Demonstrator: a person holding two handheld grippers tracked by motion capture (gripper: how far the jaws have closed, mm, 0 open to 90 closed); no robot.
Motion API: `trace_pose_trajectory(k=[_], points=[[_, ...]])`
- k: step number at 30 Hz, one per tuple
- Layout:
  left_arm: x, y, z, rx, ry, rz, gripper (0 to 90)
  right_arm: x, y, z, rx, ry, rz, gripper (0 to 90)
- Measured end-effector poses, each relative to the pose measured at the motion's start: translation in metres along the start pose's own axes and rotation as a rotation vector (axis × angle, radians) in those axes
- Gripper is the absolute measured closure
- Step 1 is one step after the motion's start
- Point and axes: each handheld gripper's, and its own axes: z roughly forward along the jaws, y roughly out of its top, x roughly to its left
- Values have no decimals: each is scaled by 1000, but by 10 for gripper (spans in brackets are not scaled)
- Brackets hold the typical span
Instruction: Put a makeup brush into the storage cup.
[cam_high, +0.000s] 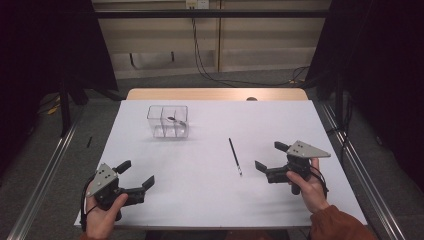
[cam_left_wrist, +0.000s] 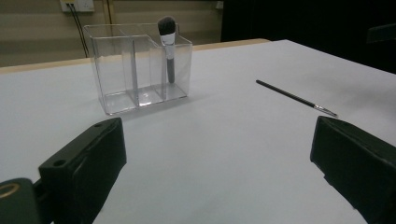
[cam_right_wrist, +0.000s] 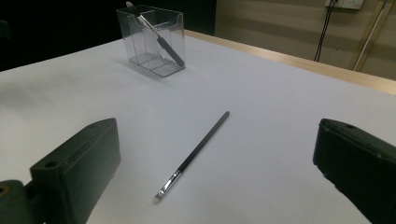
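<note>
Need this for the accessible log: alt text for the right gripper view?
A thin black brush lies flat on the white table, ahead of the open right tongs, bristle tip toward the camera. Farther back stands a clear divided organizer with a makeup brush leaning inside.

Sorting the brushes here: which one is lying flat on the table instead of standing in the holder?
The thin dark liner brush, lying bare on the white table near the right gripper. The fluffy brush stands inside the clear organizer.

Black slim brush (cam_right_wrist: 198, 151); clear organiser (cam_high: 167, 121); white table (cam_high: 210, 190)
</note>
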Motion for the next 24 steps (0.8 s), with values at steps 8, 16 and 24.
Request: trace_pose_trajectory(k=[8,16,24], points=[[1,0,-1,-5,-4,-2,34,1,9,17,-3,12,7,5],[0,0,0,2,-13,11,34,2,12,32,-3,7,0,7],[0,0,1,2,-17,5,36,2,26,46,-10,15,-7,8]])
